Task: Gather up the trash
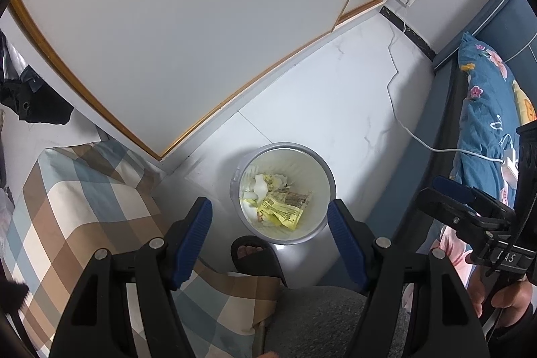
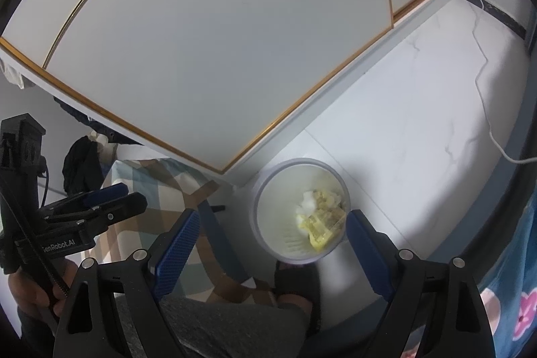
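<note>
A round white trash bin (image 1: 320, 166) stands on the white floor, holding yellow wrappers (image 1: 283, 210) and white crumpled paper. It also shows in the right wrist view (image 2: 268, 207) with the same trash (image 2: 322, 220) inside. My left gripper (image 1: 270, 210) is open and empty, held above the bin. My right gripper (image 2: 272, 228) is open and empty, also above the bin. The right gripper appears at the right edge of the left wrist view (image 1: 470, 203). The left gripper appears at the left of the right wrist view (image 2: 110, 197).
A plaid brown and blue bed cover (image 1: 84, 207) lies left. A blue floral quilt (image 1: 486, 109) lies right with a white cable (image 1: 402, 123) and charger. A foot in a black slipper (image 1: 255, 257) stands by the bin. A white wardrobe (image 1: 167, 39) is behind.
</note>
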{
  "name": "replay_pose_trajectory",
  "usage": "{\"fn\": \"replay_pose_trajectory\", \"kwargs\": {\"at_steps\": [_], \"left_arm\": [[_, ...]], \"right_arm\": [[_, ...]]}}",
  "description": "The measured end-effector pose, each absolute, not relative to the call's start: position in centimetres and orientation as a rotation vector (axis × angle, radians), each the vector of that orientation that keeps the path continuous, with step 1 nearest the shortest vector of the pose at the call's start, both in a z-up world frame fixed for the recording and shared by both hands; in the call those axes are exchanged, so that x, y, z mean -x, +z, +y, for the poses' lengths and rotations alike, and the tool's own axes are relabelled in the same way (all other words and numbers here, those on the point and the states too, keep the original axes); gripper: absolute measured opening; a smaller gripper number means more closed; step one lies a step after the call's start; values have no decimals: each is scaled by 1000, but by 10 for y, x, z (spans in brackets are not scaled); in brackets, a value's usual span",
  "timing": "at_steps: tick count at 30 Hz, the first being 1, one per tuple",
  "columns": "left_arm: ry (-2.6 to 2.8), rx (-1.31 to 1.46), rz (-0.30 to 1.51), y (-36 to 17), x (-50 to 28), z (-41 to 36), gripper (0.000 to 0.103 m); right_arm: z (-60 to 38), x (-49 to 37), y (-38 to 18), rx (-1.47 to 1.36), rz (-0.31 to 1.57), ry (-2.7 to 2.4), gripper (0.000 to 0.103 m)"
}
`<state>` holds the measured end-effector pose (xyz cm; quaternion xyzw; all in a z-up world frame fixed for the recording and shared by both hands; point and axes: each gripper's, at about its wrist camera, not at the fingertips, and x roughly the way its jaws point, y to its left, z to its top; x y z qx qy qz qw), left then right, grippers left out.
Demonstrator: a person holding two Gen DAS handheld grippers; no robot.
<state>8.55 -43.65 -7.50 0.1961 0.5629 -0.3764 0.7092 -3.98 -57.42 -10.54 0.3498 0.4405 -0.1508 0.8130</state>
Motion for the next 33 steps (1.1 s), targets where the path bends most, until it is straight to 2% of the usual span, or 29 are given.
{"fn": "replay_pose_trajectory", "kwargs": {"at_steps": [33], "left_arm": [[-859, -423, 1223, -75, -82, -437, 68]], "right_arm": [[-577, 40, -108, -761, 949, -323, 89]]}}
